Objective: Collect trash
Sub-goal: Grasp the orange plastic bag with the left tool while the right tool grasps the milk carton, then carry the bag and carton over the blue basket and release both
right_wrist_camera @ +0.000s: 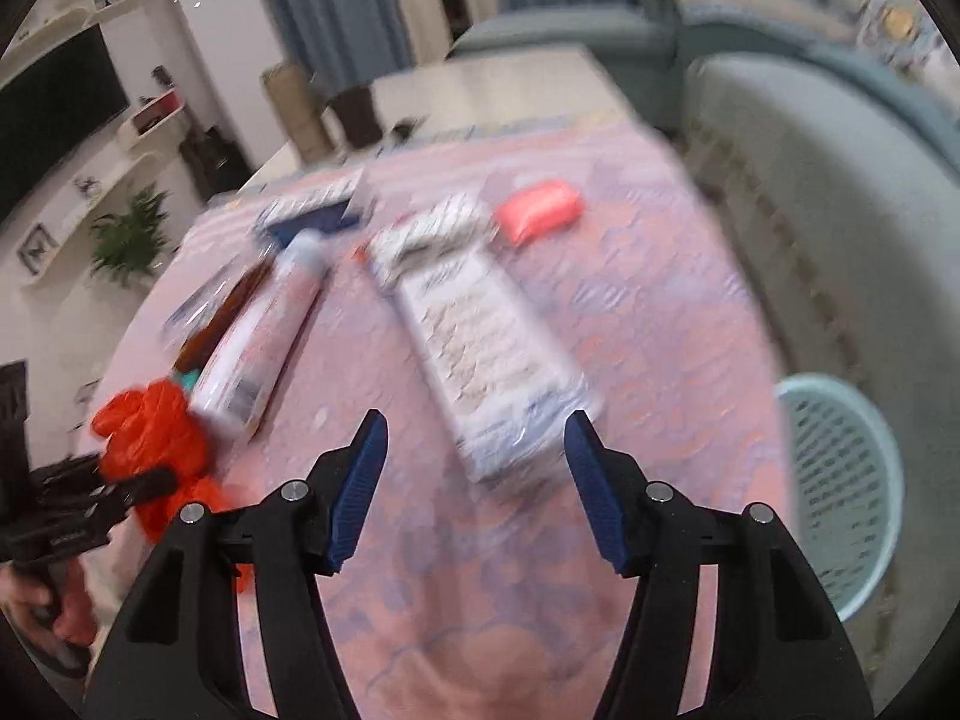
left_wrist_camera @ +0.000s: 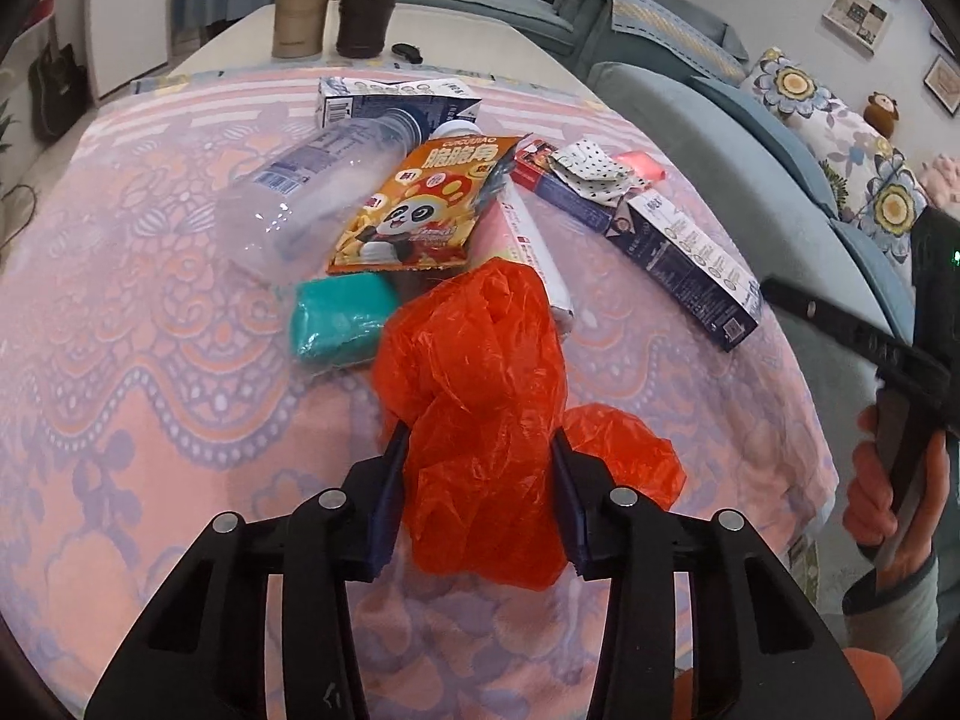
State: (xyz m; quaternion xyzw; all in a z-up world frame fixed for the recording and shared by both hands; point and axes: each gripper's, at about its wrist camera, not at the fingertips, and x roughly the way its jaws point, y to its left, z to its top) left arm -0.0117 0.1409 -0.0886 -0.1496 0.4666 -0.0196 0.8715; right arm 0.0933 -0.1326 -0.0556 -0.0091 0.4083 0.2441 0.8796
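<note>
Left tool (left_wrist_camera: 480,450) clamps the crumpled orange plastic bag (left_wrist_camera: 480,396) between its 2 blue pads, low on the pink patterned surface (left_wrist_camera: 150,330). Just beyond lie a teal packet (left_wrist_camera: 339,321) and a panda snack pouch (left_wrist_camera: 420,204). Right tool (right_wrist_camera: 477,429) stands wide, holding nothing, above a blurred carton (right_wrist_camera: 492,354); a pale basket (right_wrist_camera: 846,492) sits beside.

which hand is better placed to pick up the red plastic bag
Left. The left gripper already has the red plastic bag between its fingers, while the right gripper is open over bare cloth.
</note>
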